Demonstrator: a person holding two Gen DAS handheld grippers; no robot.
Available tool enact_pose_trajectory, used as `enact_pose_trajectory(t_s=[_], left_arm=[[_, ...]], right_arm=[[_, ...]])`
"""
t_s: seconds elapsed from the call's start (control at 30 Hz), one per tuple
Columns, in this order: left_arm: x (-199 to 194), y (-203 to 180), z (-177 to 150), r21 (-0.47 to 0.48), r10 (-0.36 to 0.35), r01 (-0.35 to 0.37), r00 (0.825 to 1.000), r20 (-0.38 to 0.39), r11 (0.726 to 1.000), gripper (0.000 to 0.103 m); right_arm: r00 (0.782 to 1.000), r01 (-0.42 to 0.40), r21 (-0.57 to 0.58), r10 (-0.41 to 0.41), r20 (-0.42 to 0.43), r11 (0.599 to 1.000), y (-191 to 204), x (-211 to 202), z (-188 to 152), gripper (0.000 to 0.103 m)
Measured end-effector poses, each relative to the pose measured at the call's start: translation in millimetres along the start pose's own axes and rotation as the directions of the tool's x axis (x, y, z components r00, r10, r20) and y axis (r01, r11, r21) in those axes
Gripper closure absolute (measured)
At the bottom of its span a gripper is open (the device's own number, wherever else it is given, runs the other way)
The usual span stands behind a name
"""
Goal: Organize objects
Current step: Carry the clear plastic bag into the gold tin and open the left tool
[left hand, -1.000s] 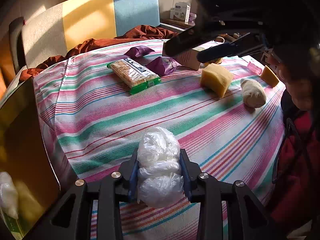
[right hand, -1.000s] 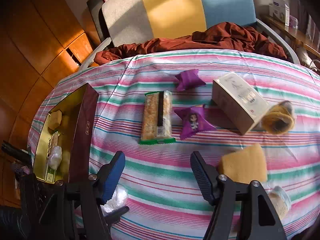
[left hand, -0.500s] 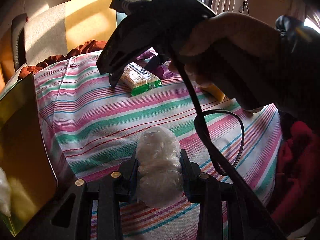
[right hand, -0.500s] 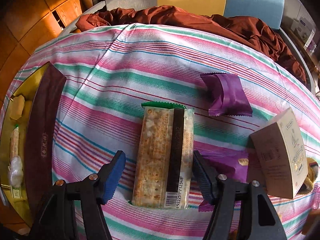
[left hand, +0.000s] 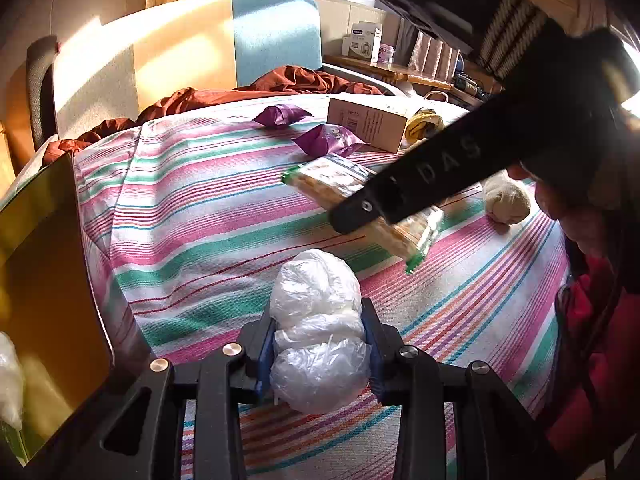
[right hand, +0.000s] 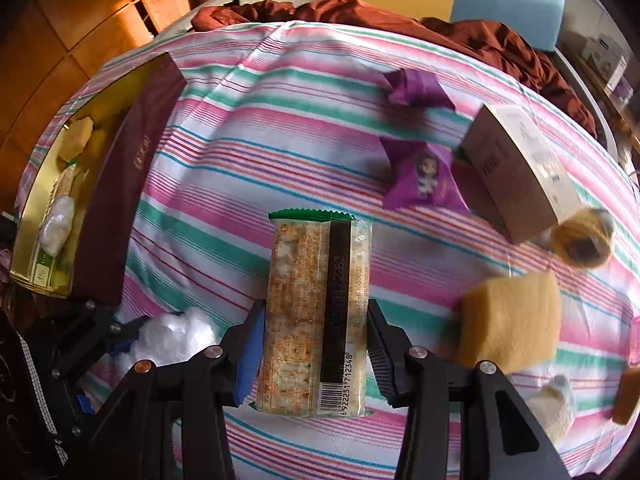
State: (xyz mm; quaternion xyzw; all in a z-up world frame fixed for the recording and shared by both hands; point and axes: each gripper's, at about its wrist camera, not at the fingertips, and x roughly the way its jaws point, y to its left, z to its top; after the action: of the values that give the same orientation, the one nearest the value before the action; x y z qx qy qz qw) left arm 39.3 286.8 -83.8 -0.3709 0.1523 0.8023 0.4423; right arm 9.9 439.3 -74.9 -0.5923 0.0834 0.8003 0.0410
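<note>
While the right gripper (right hand: 314, 344) has just been closing its jaws, the cracker pack (right hand: 316, 312) sits lengthwise between them, pads pressing both long edges, lifted off the striped cloth (left hand: 208, 216) in the left view. Judged light, stiff but brittle inside, film slippery; mid-length across the narrow width looks the best hold. Left gripper (left hand: 318, 344) is clenched on the crumpled plastic bag (left hand: 318, 328), soft and near weightless. Beyond the right jaws: two purple pouches (right hand: 422, 176), one carton (right hand: 516, 172), one large yellow sponge (right hand: 510, 322). Left of them, one gold box (right hand: 40, 200) partly filled
</note>
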Motion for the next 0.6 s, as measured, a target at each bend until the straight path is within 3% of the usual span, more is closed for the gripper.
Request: enact_pose_trajectory(t_s=[0.17,0.6], left_arm=[[-2.4,-4.3,-2.3,0.018,0.026,-0.025,1.0,0.0,1.0,0.065],[-3.6,-1.5,-1.9,0.013,0.047,-0.047,0.999,-0.009,0.999,0.066]], right_arm=[[0.999,0.037,-0.025,-0.037,0.026,0.999,2.5,4.4,2.9,0.056],[0.999,0.04,-0.046,-0.039,0.036,0.998,-6.0,6.3,7.0,0.055]])
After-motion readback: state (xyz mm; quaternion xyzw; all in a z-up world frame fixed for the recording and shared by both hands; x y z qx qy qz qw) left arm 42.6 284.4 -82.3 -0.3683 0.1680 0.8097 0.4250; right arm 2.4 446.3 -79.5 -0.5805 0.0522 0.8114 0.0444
